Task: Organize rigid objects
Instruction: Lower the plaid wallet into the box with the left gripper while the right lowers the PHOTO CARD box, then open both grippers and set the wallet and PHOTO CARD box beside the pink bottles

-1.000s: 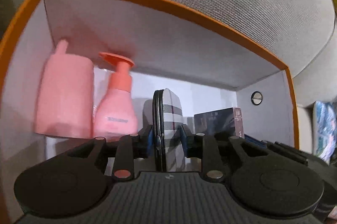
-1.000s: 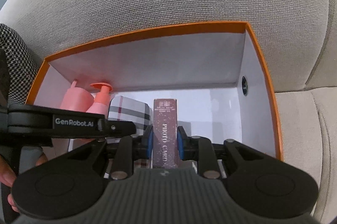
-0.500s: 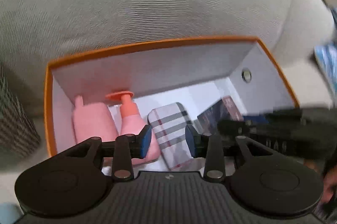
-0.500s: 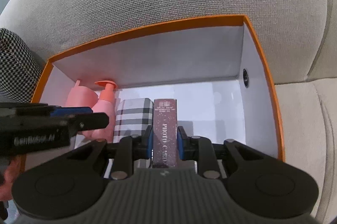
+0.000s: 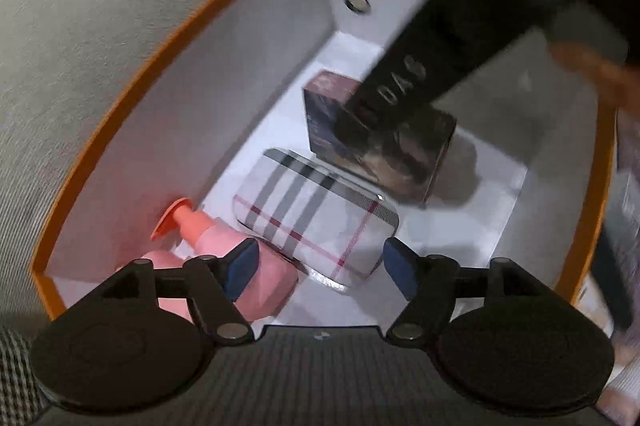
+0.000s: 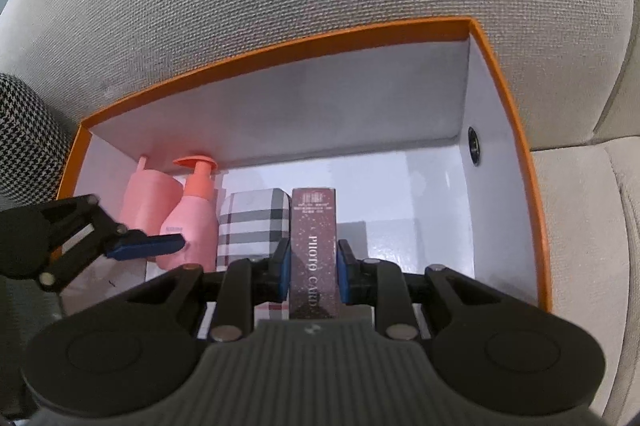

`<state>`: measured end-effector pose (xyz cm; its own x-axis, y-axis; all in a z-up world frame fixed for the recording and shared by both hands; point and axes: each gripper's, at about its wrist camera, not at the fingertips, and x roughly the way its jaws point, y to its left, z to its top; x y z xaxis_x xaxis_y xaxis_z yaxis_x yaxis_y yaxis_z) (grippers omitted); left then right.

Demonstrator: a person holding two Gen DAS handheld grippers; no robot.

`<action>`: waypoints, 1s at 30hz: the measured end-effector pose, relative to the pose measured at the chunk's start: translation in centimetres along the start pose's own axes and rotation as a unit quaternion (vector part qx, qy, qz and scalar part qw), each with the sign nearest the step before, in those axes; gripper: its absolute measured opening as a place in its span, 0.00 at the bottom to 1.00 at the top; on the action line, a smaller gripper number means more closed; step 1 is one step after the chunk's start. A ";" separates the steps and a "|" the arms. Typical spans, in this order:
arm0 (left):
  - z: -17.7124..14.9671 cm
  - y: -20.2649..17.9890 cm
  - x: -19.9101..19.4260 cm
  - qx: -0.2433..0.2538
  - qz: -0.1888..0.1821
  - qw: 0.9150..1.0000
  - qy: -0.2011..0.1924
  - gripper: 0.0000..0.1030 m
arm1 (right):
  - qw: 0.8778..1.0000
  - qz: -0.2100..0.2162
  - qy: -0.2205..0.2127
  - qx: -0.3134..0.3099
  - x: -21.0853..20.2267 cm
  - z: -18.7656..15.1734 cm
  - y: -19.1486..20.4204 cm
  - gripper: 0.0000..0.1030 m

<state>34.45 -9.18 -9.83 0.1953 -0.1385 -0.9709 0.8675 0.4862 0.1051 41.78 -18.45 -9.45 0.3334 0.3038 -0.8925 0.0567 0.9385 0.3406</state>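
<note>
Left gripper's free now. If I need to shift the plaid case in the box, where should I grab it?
Grip the plaid case across its thin sides near the top edge, coming from above; it stands on edge between the pink pump bottle and the photo card box.

The right gripper (image 5: 360, 129) is blurring across the photo card box (image 5: 420, 161), hiding its top; the pink container (image 5: 160, 262) beside it is lying mostly hidden behind the left gripper (image 5: 318, 268).

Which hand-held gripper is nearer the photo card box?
Right. The right hand-held gripper is shut on the photo card box inside the orange box; the left hand-held gripper hangs open beyond the plaid case.
</note>
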 end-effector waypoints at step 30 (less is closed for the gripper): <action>-1.1 1.5 0.7 0.019 0.025 0.999 -0.044 0.79 | 1.000 0.027 0.006 0.002 1.5 2.7 -0.9 0.25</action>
<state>35.39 -7.54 -10.56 0.2766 -0.1901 -0.9420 0.8722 0.4611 0.1631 44.77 -19.25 -10.26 0.3240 0.3554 -0.8768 0.0428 0.9203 0.3888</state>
